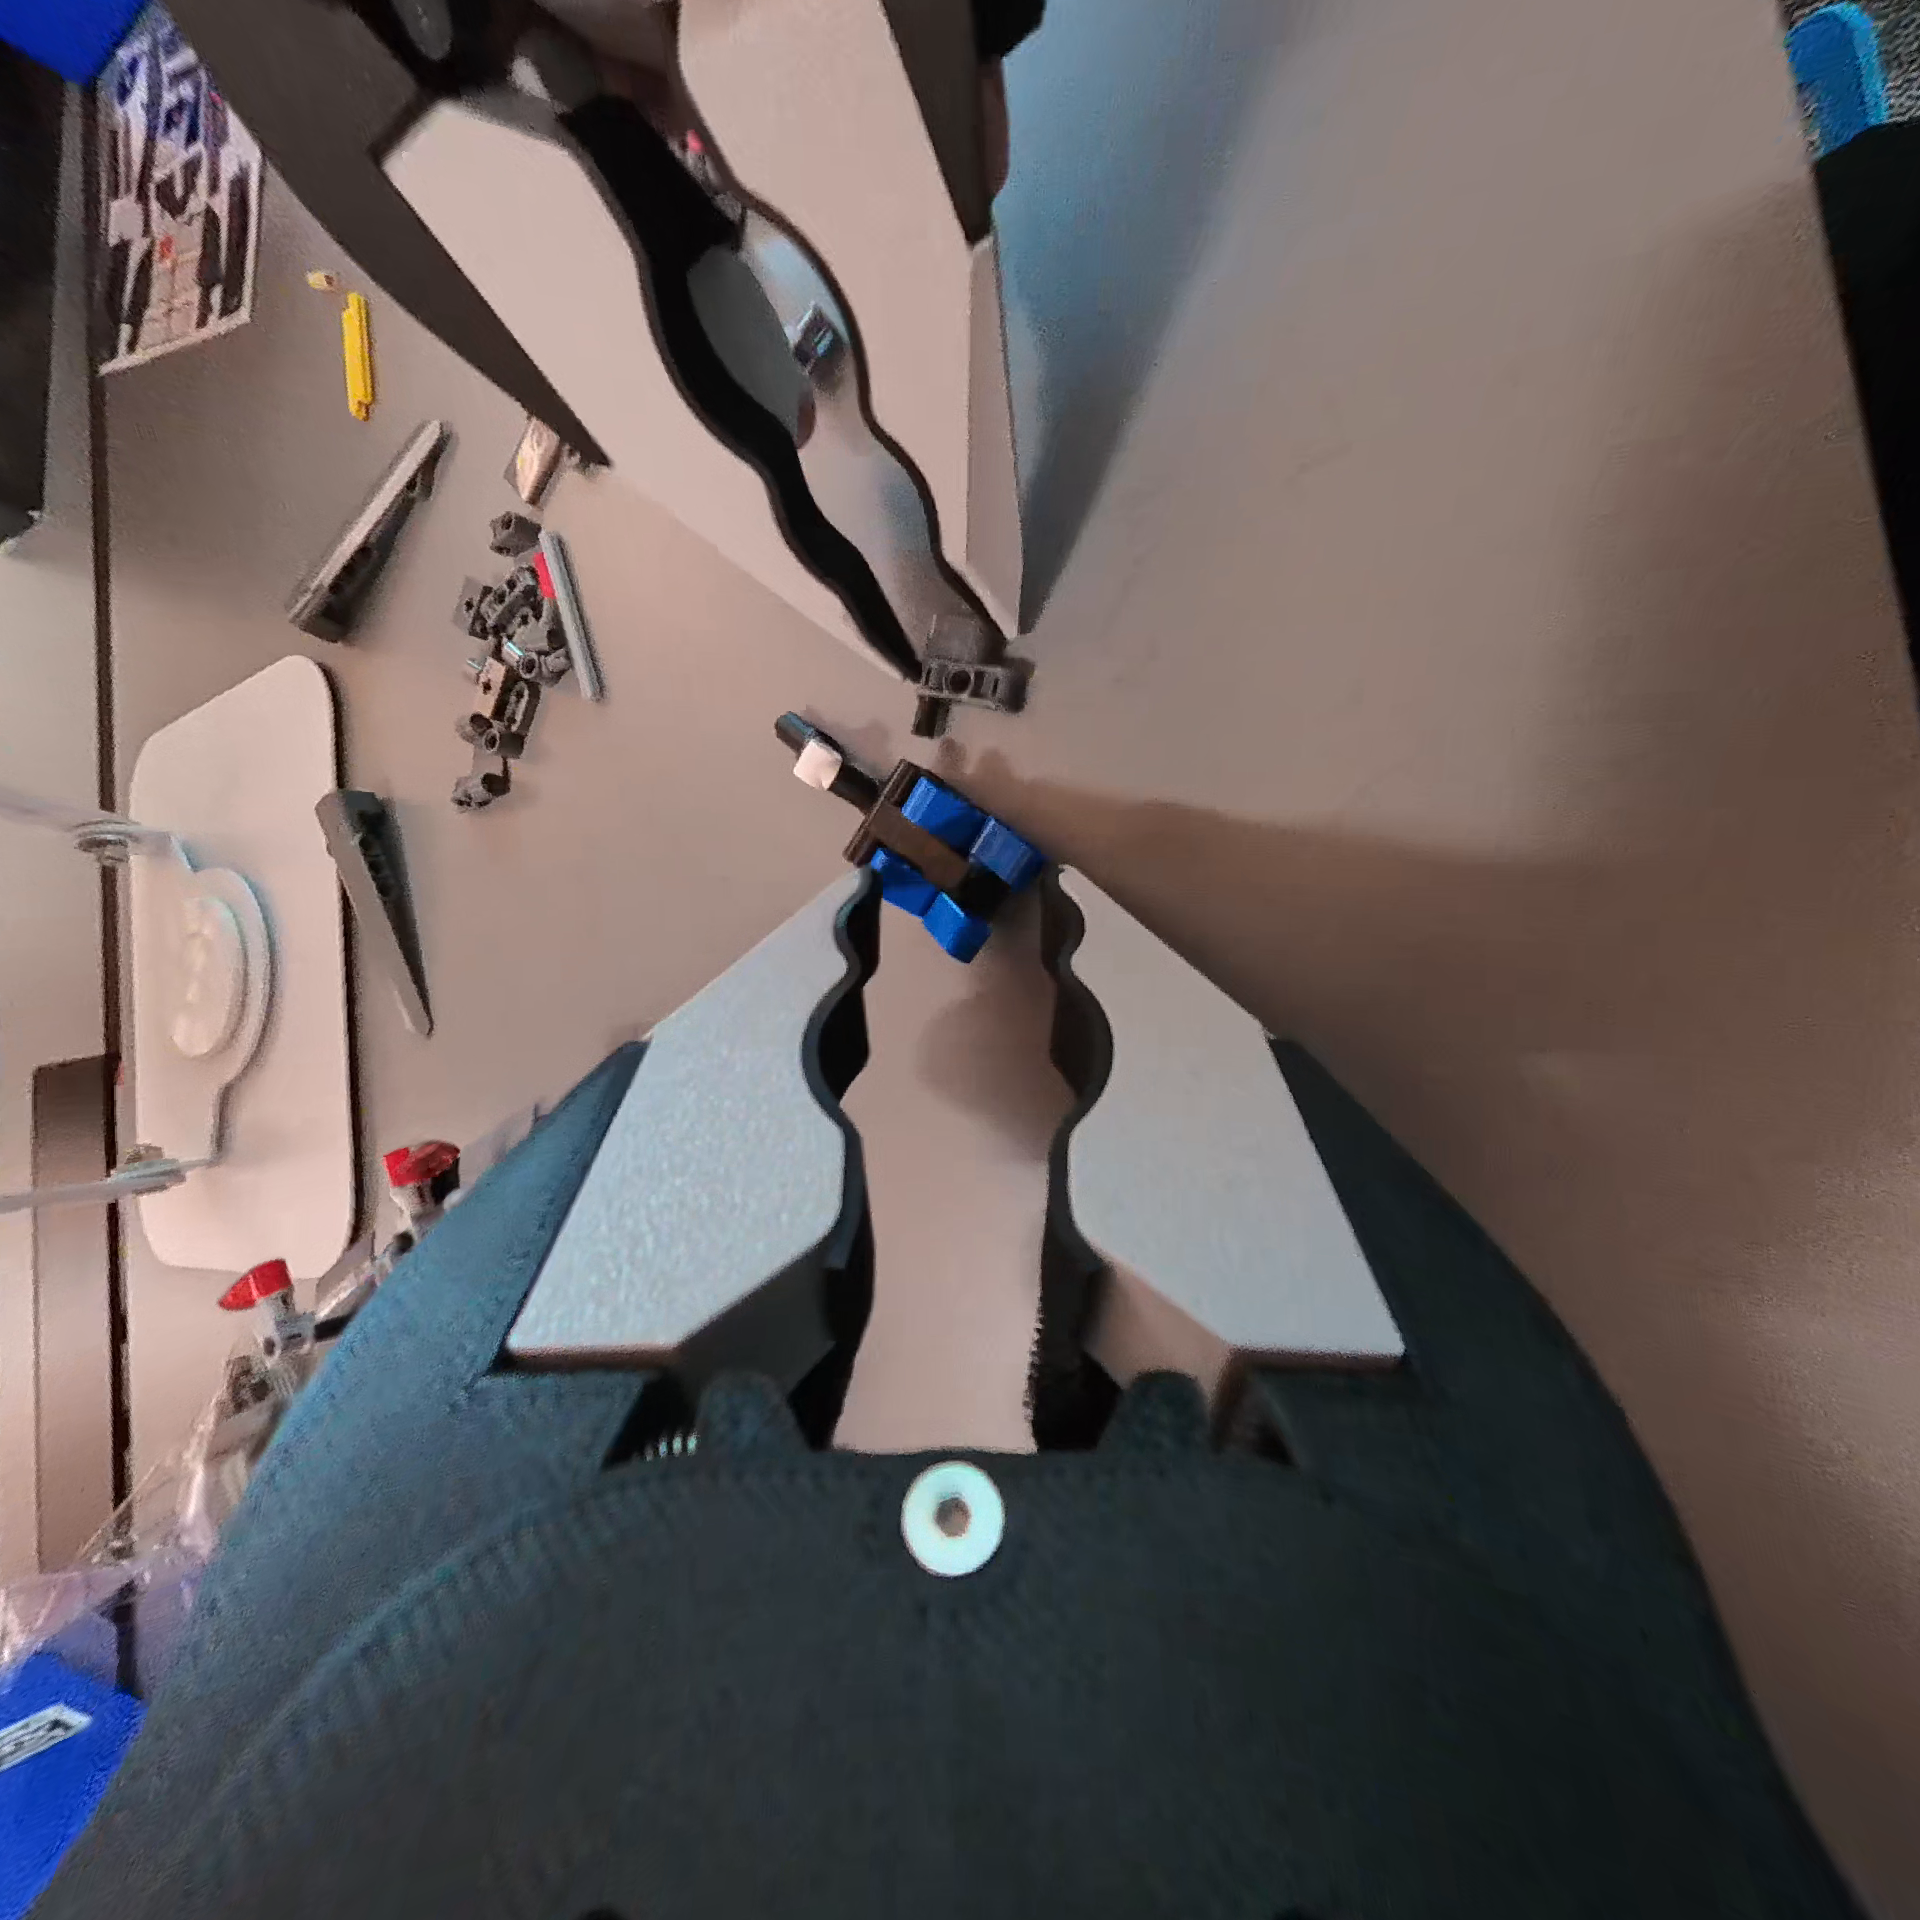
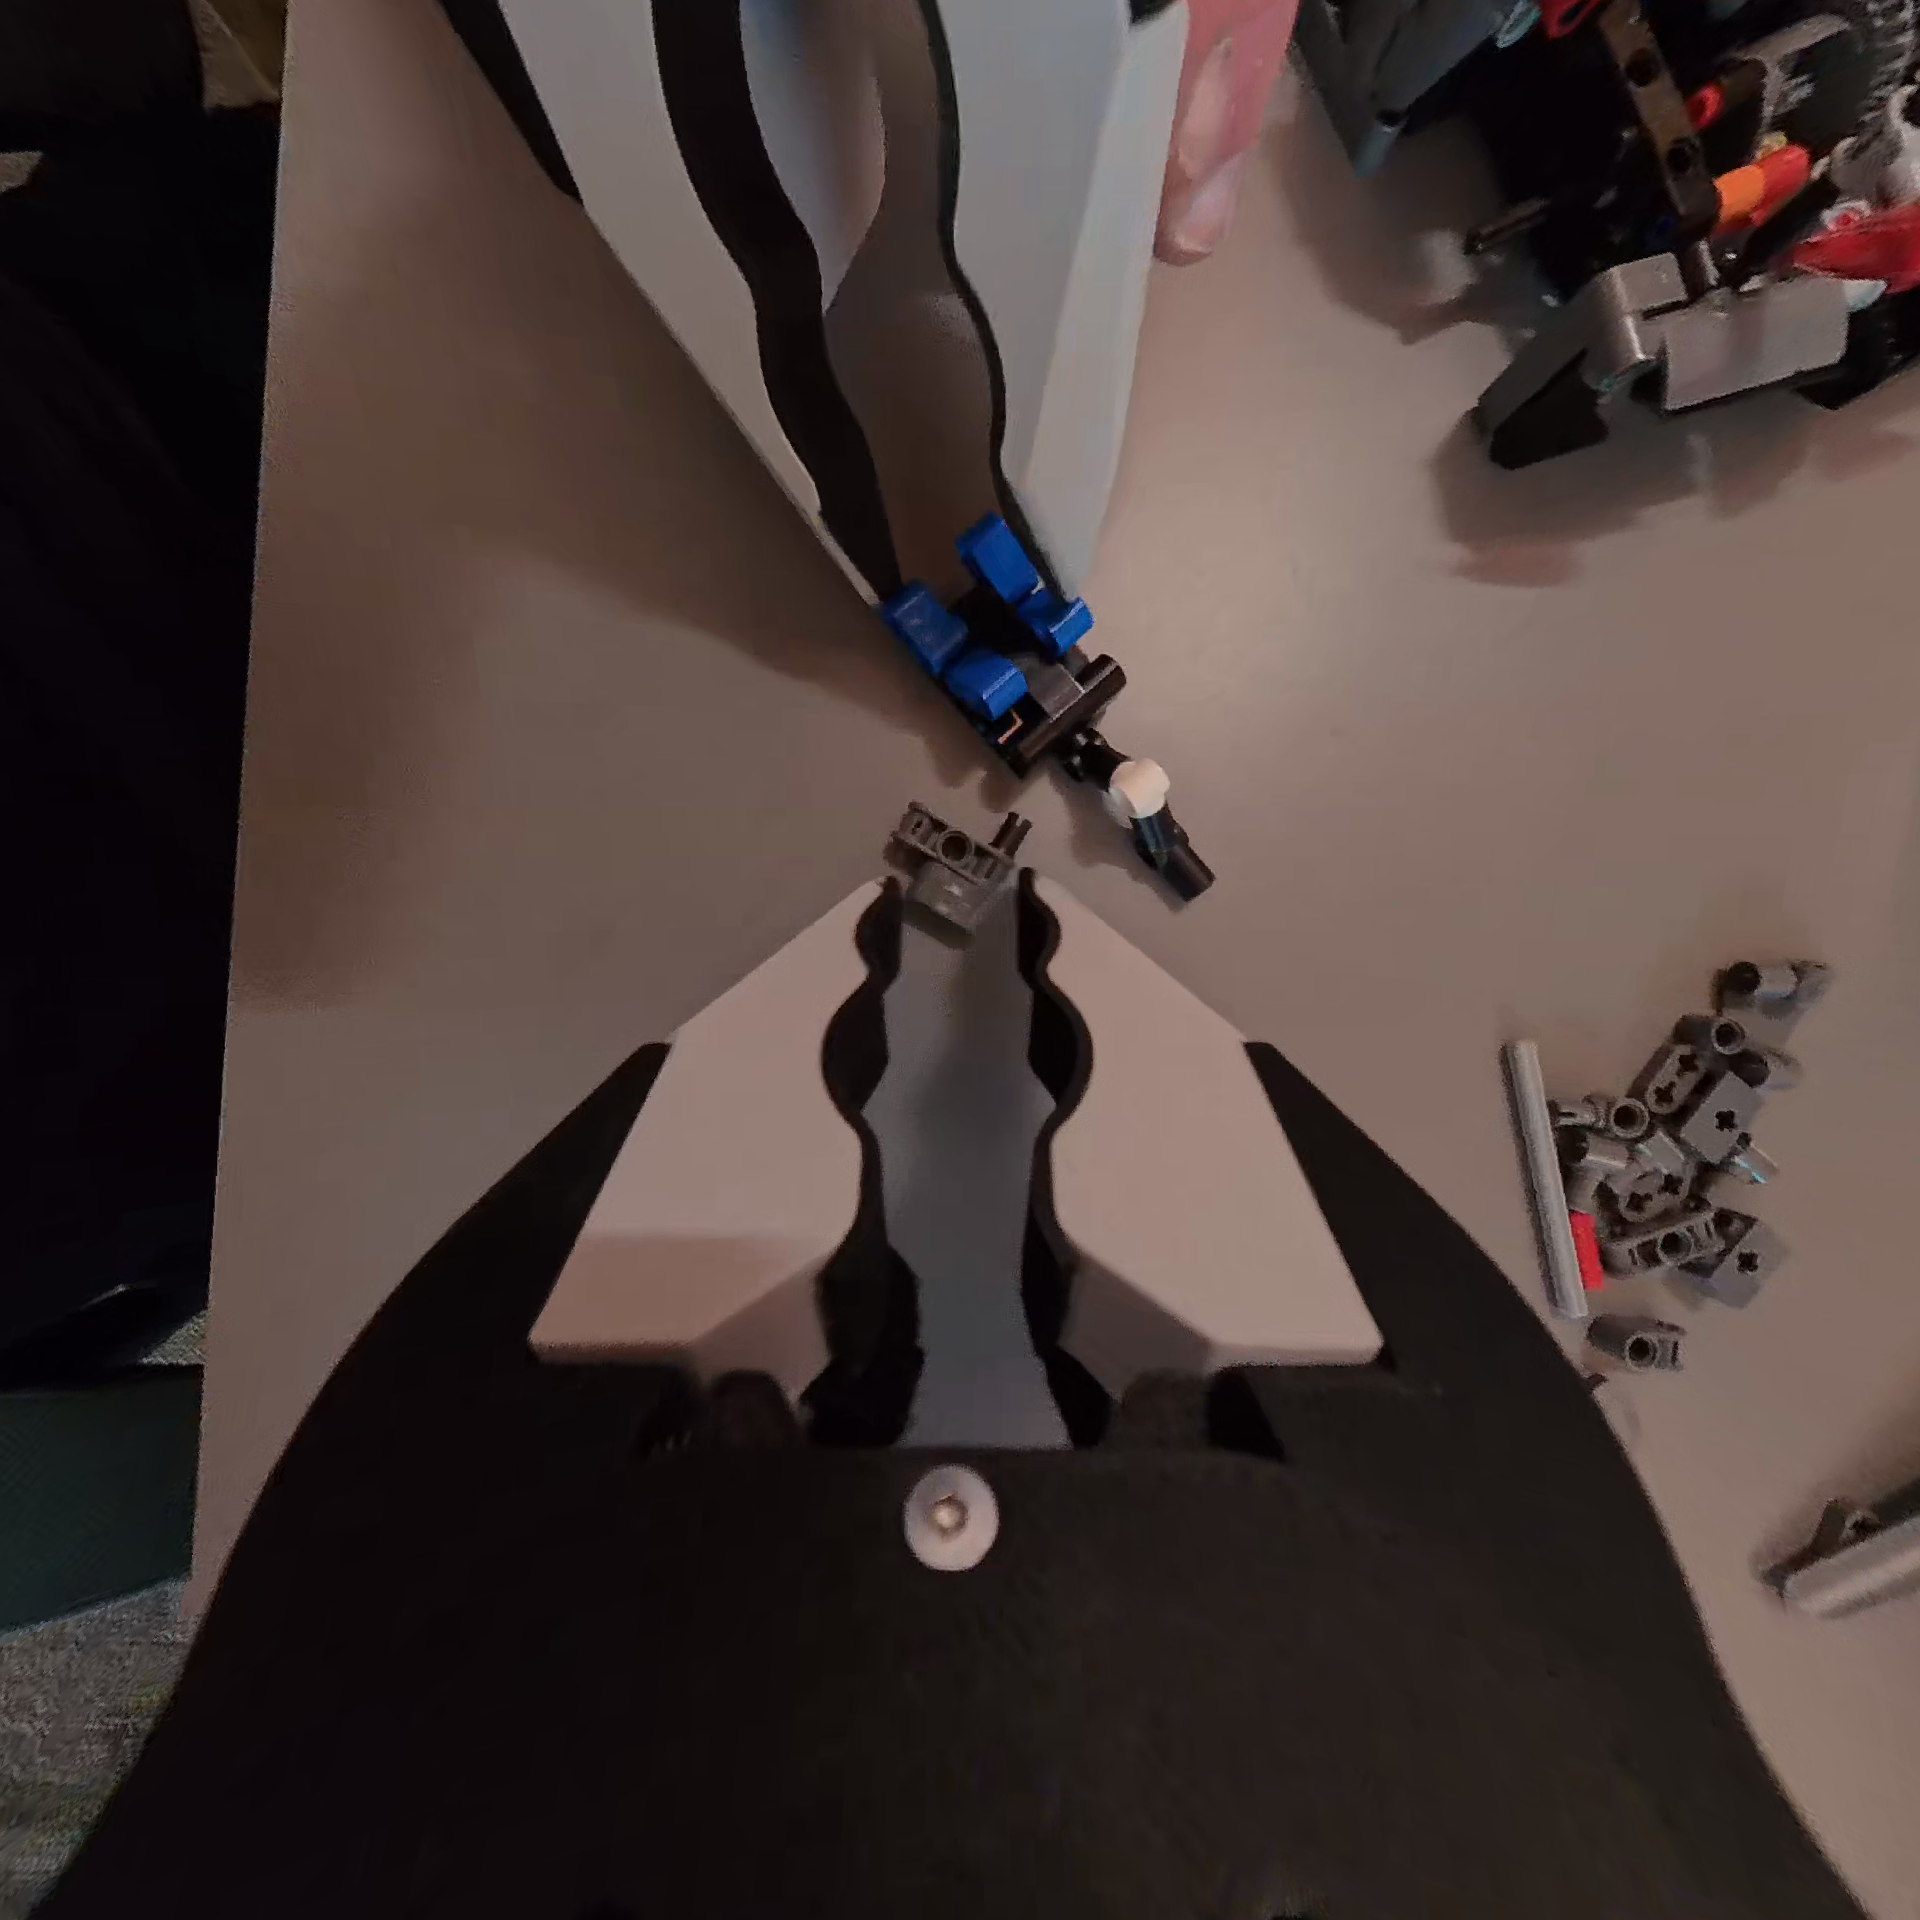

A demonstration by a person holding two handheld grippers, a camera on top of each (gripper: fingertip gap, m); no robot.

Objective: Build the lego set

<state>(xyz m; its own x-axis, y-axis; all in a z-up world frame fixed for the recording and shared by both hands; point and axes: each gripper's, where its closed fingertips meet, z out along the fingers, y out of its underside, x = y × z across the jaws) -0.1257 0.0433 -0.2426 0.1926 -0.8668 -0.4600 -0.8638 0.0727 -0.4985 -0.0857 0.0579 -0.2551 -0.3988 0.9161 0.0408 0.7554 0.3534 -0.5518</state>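
Observation:
My left gripper (image 1: pixel 961 894) is shut on a small blue-and-black assembly (image 1: pixel 951 862) with a black axle and a white bush sticking out. It holds the assembly above the table. The same assembly shows in the right wrist view (image 2: pixel 987 634), held by the left gripper from above. My right gripper (image 2: pixel 956 894) is shut on a small grey connector (image 2: pixel 951 862) with a black pin. In the left wrist view the grey connector (image 1: pixel 971 675) sits at the right gripper's tips, just beyond the assembly. The two pieces are close but apart.
A pile of small grey connectors with a grey axle (image 2: pixel 1662 1174) lies on the table at right; it also shows in the left wrist view (image 1: pixel 520 644). A partly built model (image 2: pixel 1704 229) stands at upper right. Grey panels (image 1: pixel 374 530), a yellow beam (image 1: pixel 356 353) and an instruction sheet (image 1: pixel 177 208) lie to the left. The gap from one gripper's tips to the other's is roughly 5 cm. From either gripper's tips it is about 30 cm to the yellow beam (image 1: pixel 356 353).

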